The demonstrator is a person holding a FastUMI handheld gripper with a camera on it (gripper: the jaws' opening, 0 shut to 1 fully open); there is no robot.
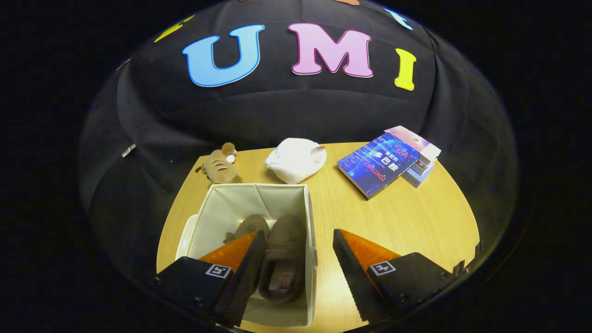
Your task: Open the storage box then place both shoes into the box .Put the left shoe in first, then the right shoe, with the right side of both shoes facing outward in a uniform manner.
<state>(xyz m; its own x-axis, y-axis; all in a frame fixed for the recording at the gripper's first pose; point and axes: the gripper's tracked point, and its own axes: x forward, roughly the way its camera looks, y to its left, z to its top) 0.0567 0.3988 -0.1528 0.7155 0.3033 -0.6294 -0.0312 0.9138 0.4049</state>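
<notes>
Gripper view looked down over the wooden table [407,217], with the gripper [298,273] held above the near edge and its fingers spread wide apart, gripping nothing. The storage box [222,208] stood open just ahead, at about eleven o'clock from the fingertips; its right wall passed between the two fingers, so the left finger hung over the box's inside and the right finger over bare table. Inside lay both brown shoes side by side: one shoe [249,226] partly hidden behind the left finger, the other shoe [284,254] against the right wall. Which was left or right, I could not tell. Beyond, at twelve o'clock, sat a white cloth bundle [296,159], a plush toy [221,165] at eleven, and books [386,162] at one. By my reading, opening and loading were done; only pulling away remained.
</notes>
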